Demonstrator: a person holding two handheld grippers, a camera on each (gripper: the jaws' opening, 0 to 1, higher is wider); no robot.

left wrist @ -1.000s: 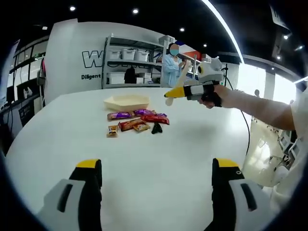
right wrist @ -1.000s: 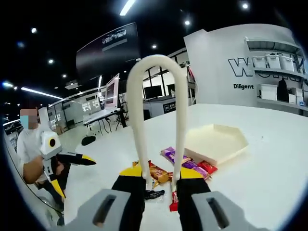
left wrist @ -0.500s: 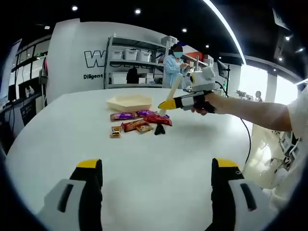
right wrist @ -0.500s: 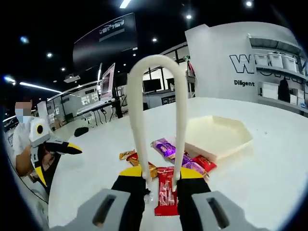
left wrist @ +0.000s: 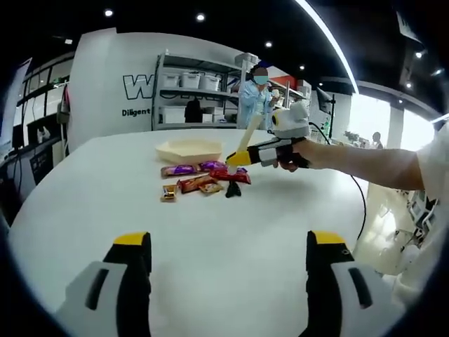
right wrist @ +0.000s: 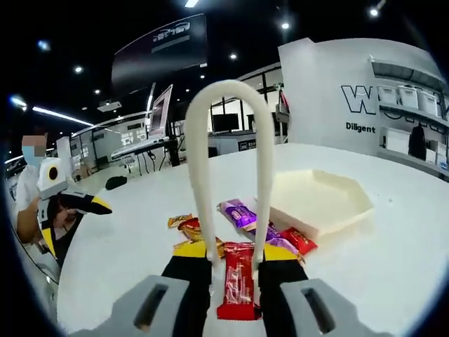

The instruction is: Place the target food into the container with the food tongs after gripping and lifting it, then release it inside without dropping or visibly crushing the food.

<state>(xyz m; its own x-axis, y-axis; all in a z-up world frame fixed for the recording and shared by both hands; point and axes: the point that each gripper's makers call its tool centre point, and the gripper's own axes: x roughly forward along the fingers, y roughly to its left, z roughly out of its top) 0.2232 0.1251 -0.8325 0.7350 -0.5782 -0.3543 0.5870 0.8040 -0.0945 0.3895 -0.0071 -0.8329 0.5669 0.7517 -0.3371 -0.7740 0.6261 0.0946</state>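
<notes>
Right gripper (right wrist: pixel 231 270): my jaws pinch the two legs of the cream food tongs (right wrist: pixel 228 161), whose closed loop arches up and away from me; in the left gripper view this gripper (left wrist: pixel 270 151) reaches in over the snack pile.
Target food: I judge it to be the red snack bar (right wrist: pixel 238 284), flat on the white table (right wrist: pixel 393 267), directly under and between the tong legs.
Long axis: the bar runs along my line of sight, parallel to the tong legs, so each leg flanks one long side.
Nearer hand: the right, right over the bar; the left is well apart.
Neighbours: a purple packet (right wrist: pixel 242 213) and orange wrappers (right wrist: pixel 189 228) lie just beyond the bar, near enough, I judge, to snag.
Container: the cream hexagonal tray (right wrist: pixel 323 203) sits past the pile, ahead and to my right.
Left gripper (left wrist: pixel 228 281): jaws spread wide, holding nothing, hovering over bare table short of the snacks (left wrist: pixel 203 179).
</notes>
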